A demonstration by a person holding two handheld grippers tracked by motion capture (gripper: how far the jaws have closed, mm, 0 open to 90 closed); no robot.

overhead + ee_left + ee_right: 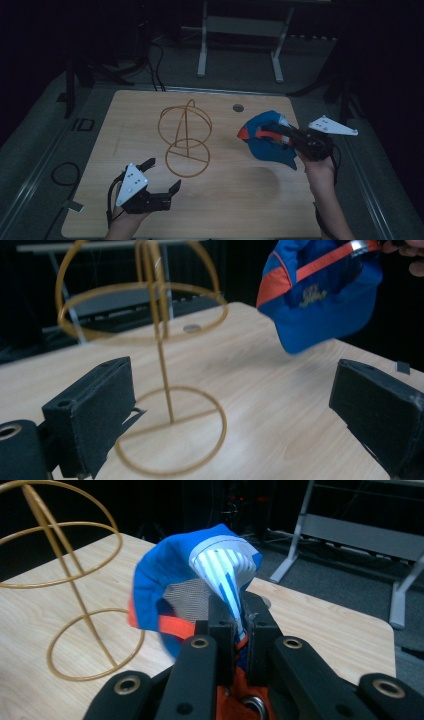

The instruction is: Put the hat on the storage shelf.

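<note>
Above the table (100, 210) at three o'clock: blue cap (270, 142) lifted clear, pinched by its edge in the right gripper (280, 136), likely bound for the wire hat stand (186, 140) at centre. At seven o'clock, left gripper (162, 176), jaws wide and empty, perhaps ready to steady the stand.

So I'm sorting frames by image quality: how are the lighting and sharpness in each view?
High view: dim, room black beyond the wooden table. Left gripper view: blue fabric cap and gold wire stand slightly blurred. Right gripper view: brighter, cap's striped lining glares.
</note>
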